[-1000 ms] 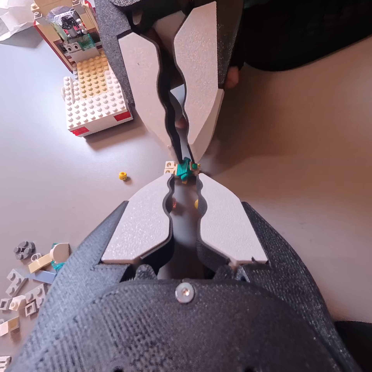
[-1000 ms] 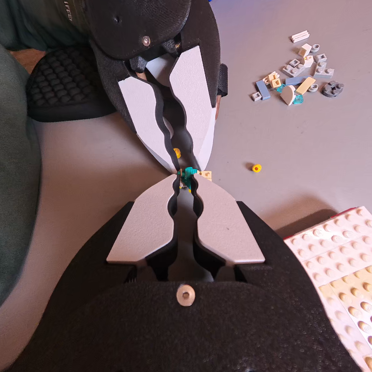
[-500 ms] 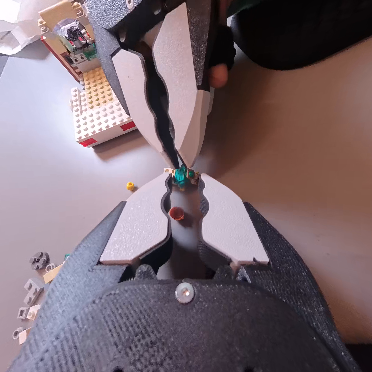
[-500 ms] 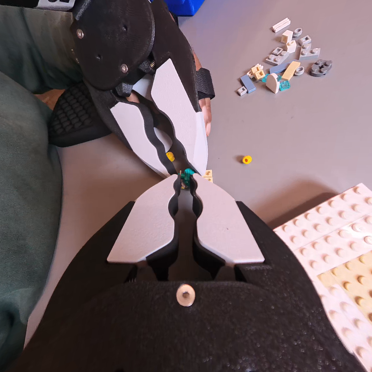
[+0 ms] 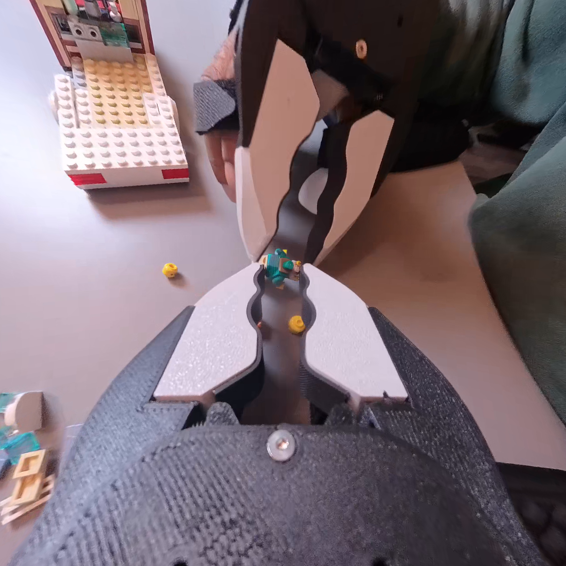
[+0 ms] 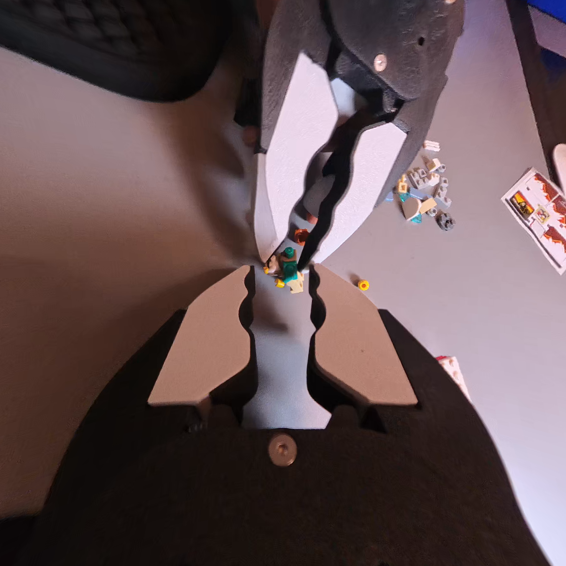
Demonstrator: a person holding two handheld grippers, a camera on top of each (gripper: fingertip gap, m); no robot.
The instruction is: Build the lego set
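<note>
We are gripping the figure [image 5: 279, 269] in the left gripper [image 5: 280, 269] above the bench [image 5: 92, 291], while our right gripper [image 6: 281, 269] has just let go, fingers parted beside it, apparently to regrip.

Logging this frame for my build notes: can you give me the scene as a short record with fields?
held piece: teal minifigure
left tongs: shut on the teal minifigure
right tongs: open, fingertips either side of the figure, apparently not touching it
loose on table: yellow head, pile of small pieces, sticker sheet
build: white studded base, apart from both tongs
</note>
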